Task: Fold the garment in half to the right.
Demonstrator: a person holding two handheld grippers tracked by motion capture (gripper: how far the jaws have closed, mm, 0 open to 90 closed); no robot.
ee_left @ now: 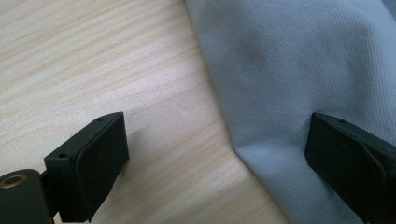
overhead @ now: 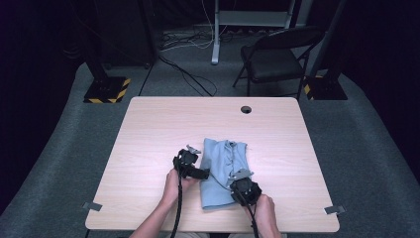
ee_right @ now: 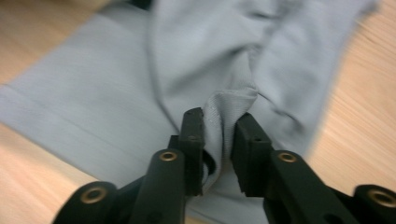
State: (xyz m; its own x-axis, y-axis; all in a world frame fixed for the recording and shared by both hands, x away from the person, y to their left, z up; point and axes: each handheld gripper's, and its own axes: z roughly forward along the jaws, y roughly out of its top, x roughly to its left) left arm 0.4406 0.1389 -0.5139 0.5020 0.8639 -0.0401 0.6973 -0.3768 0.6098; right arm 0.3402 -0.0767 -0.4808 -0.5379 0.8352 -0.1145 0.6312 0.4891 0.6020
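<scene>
The table [overhead: 148, 129] carries a light blue shirt [overhead: 223, 173] lying toward its near edge, a little right of the middle. By the look of it, the shirt is already folded into a narrow stack, so the folding seems well along, with a final fold or tidy likely left. The right gripper [ee_right: 218, 135] has its fingers pinched shut on a raised ridge of the fabric. The left gripper [ee_left: 219, 154] stands wide open at the shirt's left edge, one finger over bare wood, holding nothing.

Light wood surface [overhead: 148, 144] carrying one folded blue garment [overhead: 220, 171]

The garment lies flat, toward the near edge and slightly right of centre. Beyond the garment, near the far edge, a round dark cable hole [overhead: 245, 109] is set in the board.
</scene>
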